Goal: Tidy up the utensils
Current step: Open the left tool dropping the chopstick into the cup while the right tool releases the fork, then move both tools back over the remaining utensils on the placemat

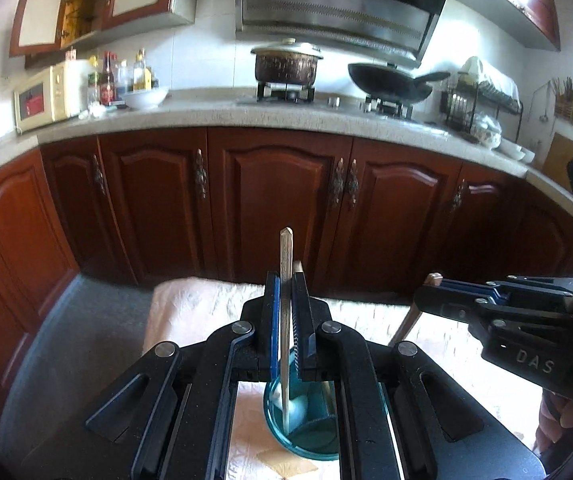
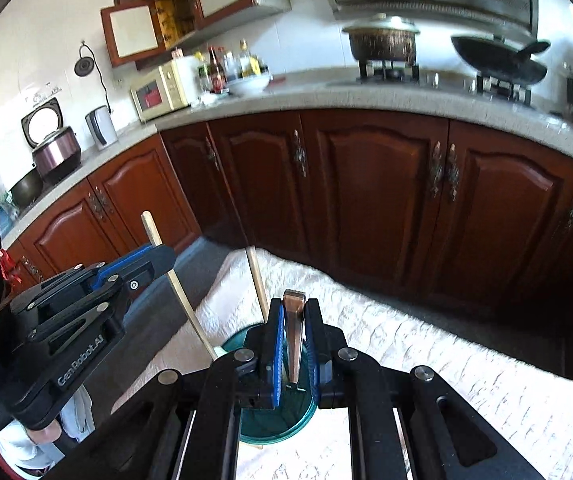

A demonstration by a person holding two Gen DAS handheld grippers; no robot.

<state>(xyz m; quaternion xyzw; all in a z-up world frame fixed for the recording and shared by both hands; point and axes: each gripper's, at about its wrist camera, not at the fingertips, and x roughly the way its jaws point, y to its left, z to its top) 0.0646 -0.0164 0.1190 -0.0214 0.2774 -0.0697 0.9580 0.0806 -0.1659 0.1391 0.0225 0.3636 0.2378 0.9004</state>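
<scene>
The wooden utensil (image 1: 286, 280) stands upright, clamped in our left gripper (image 1: 285, 280) jaws over the teal cup (image 1: 306, 424) on the cloth-covered counter (image 1: 190, 308); our right gripper (image 2: 294, 312) jaws clamp a metal-handled utensil (image 2: 294, 328) there.

Cabinet doors (image 1: 278, 200) were glossy reddish wood, and the countertop (image 1: 214, 114) looked like rough speckled stone. The table cloth (image 2: 426, 344) was a pale, quilted fabric. The teal cup (image 1: 306, 428) was see-through, probably plastic. The left gripper (image 1: 285, 312) was matt black plastic with blue ribbed pads, clamping a pale wooden stick (image 1: 285, 280). The right gripper (image 2: 293, 344) pinched a shiny metal handle (image 2: 295, 332).
</scene>
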